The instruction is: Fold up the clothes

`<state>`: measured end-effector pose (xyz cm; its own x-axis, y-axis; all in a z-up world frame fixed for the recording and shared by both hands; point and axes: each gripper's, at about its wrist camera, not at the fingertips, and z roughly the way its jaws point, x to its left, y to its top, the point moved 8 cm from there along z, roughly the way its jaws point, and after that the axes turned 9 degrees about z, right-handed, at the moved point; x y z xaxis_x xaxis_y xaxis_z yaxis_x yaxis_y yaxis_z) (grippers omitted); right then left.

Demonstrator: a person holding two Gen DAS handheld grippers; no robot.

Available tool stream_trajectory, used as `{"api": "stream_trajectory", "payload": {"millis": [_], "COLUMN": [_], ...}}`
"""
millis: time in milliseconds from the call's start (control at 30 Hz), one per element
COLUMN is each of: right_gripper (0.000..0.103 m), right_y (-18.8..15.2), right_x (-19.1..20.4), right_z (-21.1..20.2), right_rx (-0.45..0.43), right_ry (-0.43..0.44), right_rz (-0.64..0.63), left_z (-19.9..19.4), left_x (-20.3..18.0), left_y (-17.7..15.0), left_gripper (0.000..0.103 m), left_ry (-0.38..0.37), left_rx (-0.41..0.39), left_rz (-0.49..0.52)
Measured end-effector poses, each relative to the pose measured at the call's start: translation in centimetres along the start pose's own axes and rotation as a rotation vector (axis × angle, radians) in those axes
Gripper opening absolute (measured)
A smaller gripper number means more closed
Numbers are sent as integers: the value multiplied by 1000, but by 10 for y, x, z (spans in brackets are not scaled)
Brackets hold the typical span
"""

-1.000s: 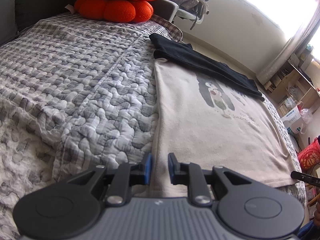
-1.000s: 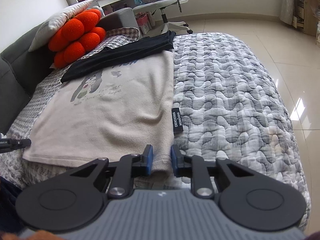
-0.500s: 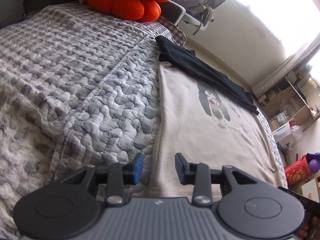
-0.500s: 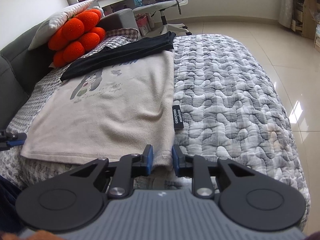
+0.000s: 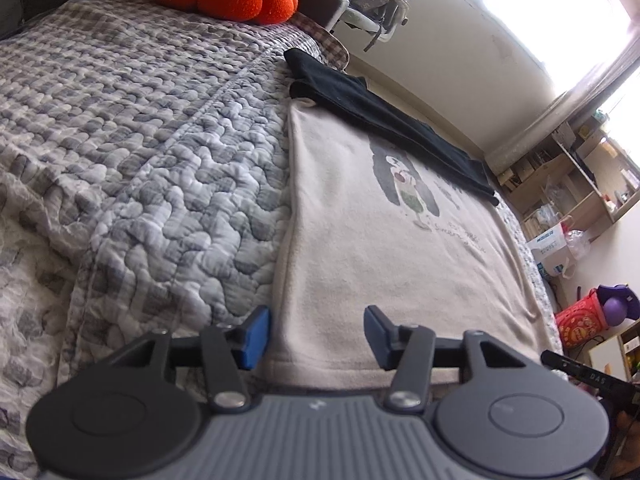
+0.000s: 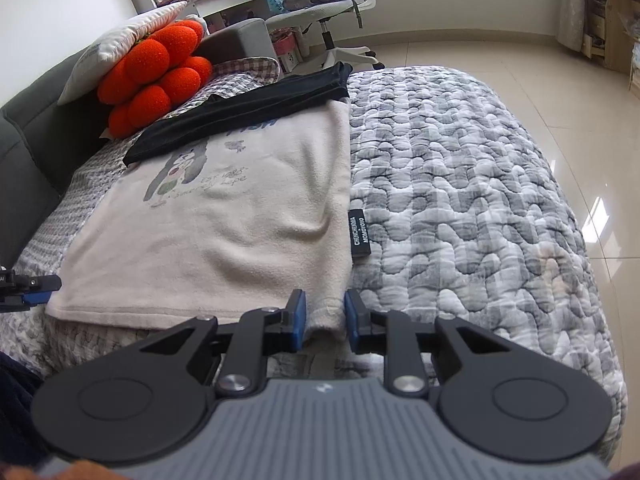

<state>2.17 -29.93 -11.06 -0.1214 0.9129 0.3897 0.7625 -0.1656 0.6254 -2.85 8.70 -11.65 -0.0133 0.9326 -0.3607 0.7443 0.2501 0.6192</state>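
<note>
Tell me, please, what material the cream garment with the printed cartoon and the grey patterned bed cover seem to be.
Cream garment with the printed cartoon: probably soft brushed knit or fleece; matte, slightly fuzzy surface. Grey patterned bed cover: likely quilted cotton or a blend; puffy stitched bumps, no shine.

Each tongs unit has a ribbed grey housing flanked by two round black discs. The left tongs (image 5: 315, 336) and right tongs (image 6: 323, 317) share black linkage arms pinned with silver screws, ending in fingers faced with blue pads (image 5: 252, 336). A small white logo marks each housing's front edge.
</note>
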Motion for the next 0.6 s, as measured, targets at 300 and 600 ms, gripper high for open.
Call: {"api": "stream_trajectory", "payload": {"millis": [300,600], "right_gripper": [11,10], "right_y": [3,8], "right_x": [1,6], "right_z": [-11,-15], "right_rx": [-56,-89], "right_ry": [22,43], "right_rz": [11,2], "left_z": [-2,-3], "left_x": [1,0], "left_y": [0,1], "left_gripper": [6,5], "left_ry": [47,34], "left_rx": [-8,-11], "left_rz": [38,32]}}
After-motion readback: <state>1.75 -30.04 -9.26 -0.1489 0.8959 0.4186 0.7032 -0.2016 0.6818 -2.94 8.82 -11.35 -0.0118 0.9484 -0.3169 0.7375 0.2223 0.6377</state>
